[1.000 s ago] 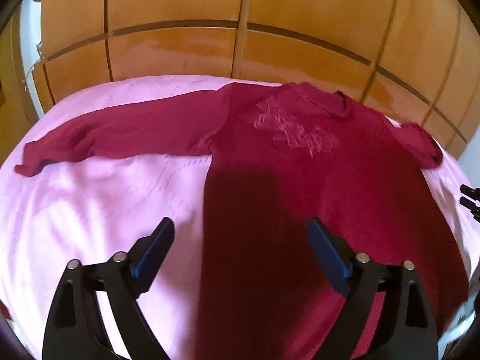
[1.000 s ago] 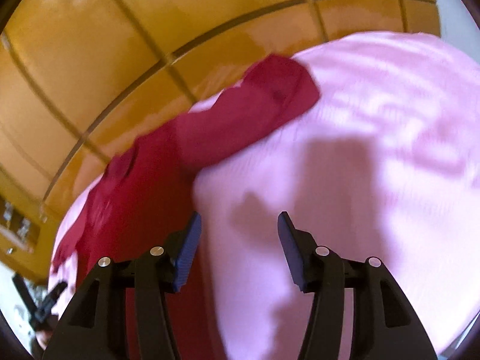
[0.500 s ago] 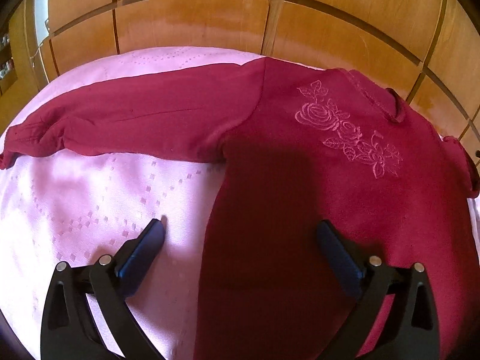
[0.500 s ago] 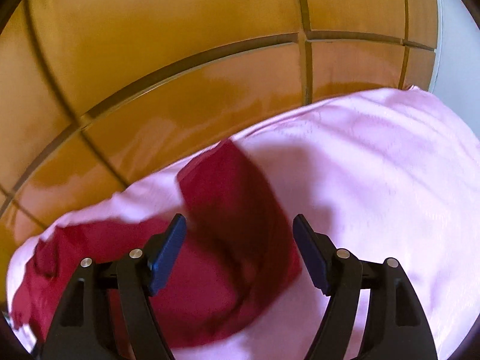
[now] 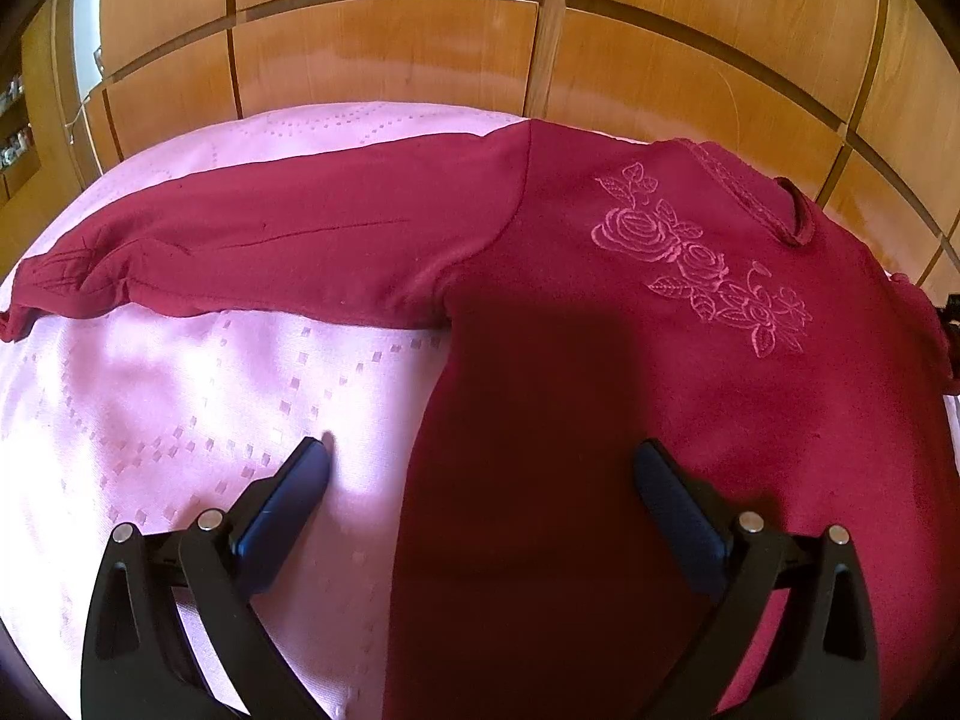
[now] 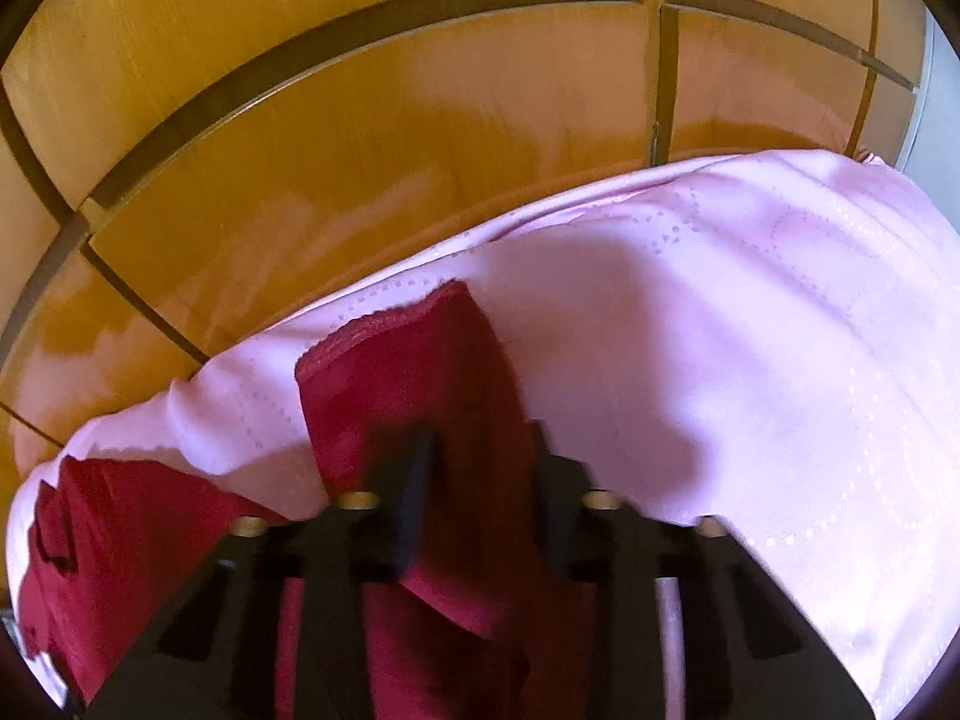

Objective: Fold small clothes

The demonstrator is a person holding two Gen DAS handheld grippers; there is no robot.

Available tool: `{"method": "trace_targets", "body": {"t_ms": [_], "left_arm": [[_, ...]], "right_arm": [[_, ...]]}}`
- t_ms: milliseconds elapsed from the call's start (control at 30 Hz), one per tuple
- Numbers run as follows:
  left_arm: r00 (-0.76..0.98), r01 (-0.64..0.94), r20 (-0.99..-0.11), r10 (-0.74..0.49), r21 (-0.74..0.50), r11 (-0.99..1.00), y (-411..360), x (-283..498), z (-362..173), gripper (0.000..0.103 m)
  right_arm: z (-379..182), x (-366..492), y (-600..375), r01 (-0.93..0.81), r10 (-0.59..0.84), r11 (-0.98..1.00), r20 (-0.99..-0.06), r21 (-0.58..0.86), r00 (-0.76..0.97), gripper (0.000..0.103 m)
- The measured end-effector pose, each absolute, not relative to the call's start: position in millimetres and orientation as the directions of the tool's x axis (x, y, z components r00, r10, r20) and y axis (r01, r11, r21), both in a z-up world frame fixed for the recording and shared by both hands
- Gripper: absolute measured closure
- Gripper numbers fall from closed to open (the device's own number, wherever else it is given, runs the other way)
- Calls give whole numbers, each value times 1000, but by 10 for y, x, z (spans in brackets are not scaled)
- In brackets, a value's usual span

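A dark red long-sleeved top [image 5: 630, 360] with a pink rose embroidery [image 5: 702, 264] lies flat on a pink cloth [image 5: 150, 408]. Its left sleeve [image 5: 270, 252] stretches out to the left. My left gripper [image 5: 480, 468] is open and hovers low over the top's left side edge, one finger over the cloth and one over the fabric. In the right wrist view my right gripper [image 6: 480, 456] has closed around the other sleeve [image 6: 414, 372], whose cuff sticks out beyond the fingertips. The view is blurred.
The pink cloth [image 6: 750, 360] covers a soft surface that ends close behind the top. Glossy wooden panels [image 5: 420, 60] rise right behind it and also fill the upper right wrist view [image 6: 360, 120].
My left gripper moved forward and lower over the top. My right gripper swung onto the right sleeve and its jaws closed from wide open onto the fabric.
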State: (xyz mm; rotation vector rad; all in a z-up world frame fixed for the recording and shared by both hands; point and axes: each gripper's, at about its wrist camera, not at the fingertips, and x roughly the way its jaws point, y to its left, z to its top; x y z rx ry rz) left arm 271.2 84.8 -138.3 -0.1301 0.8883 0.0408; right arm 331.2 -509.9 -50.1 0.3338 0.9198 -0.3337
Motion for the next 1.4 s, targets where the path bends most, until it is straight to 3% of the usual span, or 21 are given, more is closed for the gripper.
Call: {"method": "trace_targets", "body": {"t_ms": [100,433,667,900,1133,1400], "left_arm": [[631,-90,-776,-19,-97,991,836,2723,-1385,2],[634,-90,-773,-31,-113,990,848,2733,-1374,2],[638,-90,-768,-46,-134,987,864,2739,-1364,2],[643,-87,-763,-61,-152,984,878,2746,-1360,2],[645,-87,-761,-65,-157,984,881,2750,-1361,2],[645,-88,-761,-61,-154,984,887,2751,-1365,2]], "right_arm": [[-405,3162,-5174,438,-133,879,-785,189,605,95],[235,2600,-5077,451,-118,807,-645,381,755,96],[616,2447,-4454,346,-57,845,-576,407,816,96],[777,2468,-3568,176,93,886,-537,428,839,96],[572,2594,-2635,10,274,885,-538,465,797,96],[-256,2861,-1673,-57,407,866,-631,498,661,96]]}}
